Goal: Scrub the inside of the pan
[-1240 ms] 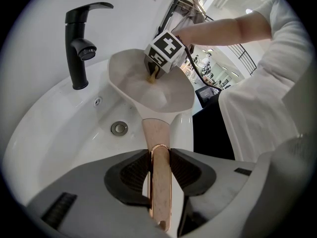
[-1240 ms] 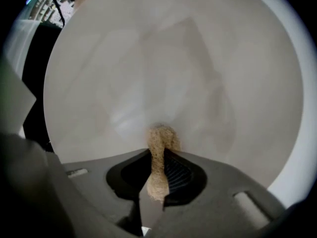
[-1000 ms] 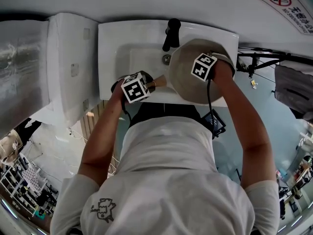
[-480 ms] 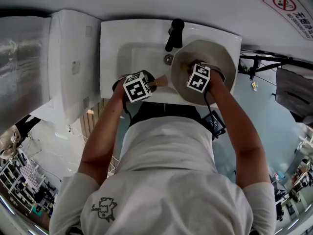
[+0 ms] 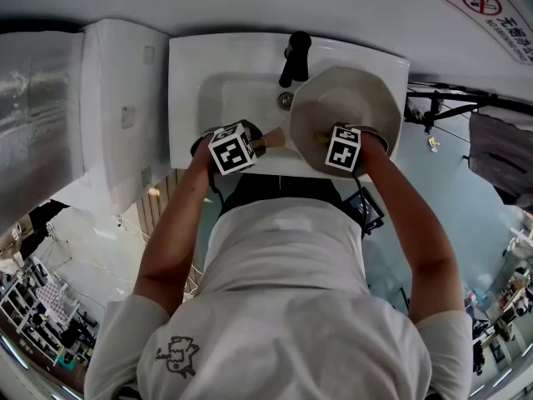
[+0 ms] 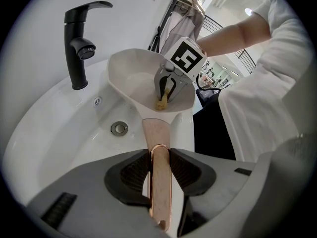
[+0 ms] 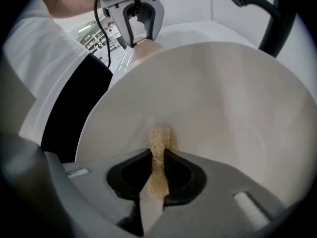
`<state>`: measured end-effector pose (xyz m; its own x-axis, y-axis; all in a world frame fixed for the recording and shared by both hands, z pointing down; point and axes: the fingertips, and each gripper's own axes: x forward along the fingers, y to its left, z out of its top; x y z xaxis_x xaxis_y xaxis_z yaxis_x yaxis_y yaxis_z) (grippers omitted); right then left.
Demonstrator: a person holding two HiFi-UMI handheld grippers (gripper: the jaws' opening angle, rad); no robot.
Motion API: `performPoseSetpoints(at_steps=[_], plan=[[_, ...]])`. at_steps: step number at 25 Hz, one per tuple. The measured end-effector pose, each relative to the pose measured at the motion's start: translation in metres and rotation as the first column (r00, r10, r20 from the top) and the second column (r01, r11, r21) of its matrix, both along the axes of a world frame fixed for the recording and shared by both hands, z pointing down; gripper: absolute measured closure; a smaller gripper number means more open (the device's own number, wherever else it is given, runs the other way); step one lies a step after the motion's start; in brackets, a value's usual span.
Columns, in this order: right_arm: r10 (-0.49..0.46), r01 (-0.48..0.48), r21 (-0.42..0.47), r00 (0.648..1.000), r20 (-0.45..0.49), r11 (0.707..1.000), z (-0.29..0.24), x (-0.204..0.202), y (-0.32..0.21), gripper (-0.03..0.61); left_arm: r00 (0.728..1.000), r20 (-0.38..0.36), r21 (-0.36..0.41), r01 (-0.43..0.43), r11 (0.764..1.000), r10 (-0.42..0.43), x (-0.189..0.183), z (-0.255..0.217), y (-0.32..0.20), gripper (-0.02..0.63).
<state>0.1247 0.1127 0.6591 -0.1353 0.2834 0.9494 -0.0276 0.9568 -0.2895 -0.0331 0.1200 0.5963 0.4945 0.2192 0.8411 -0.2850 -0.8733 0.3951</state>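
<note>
1. The right gripper has its jaws nearly together, pinched on a thin, coarse tan scrubbing pad. The pad's free end sticks out past the fingertips and lies against the pale inner wall of the pan.
2. The left gripper has its jaws partly apart, clamped on either side of the pan's copper-coloured handle, which fills the gap between the pads.
3. The handle's long axis runs straight out from the left jaws into the pan, roughly along the front edge of the sink. The bowl of the pan sits over the right-hand part of the basin. Whether it rests on the sink's rim I cannot tell.
4. The inside of the pan lies directly ahead of the right jaws. The pad meets the wall on the side toward the sink's front edge, with most of the bare inner surface opening away from it toward the black tap at the back edge.
5. To my eye the right hand does the scrubbing while the left only steadies. The next stroke should sweep the pad across the bowl away from the front edge, and the handle grip must hold against that push.
</note>
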Motion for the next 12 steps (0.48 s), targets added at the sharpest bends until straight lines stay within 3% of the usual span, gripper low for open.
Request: performPoseSetpoints(at_steps=[6, 12], plan=[[-0.038, 0.036, -0.022, 0.994, -0.101, 0.999, -0.001, 0.038, 0.003, 0.517, 1.000, -0.004, 0.001, -0.001, 1.000, 0.001, 0.000, 0.000, 0.000, 0.474], [0.030, -0.012, 0.126, 0.990, -0.137, 0.992, -0.002, 0.063, -0.037, 0.518, 1.000, -0.003, 0.007, -0.004, 1.000, 0.004, -0.001, -0.002, -0.001, 0.475]])
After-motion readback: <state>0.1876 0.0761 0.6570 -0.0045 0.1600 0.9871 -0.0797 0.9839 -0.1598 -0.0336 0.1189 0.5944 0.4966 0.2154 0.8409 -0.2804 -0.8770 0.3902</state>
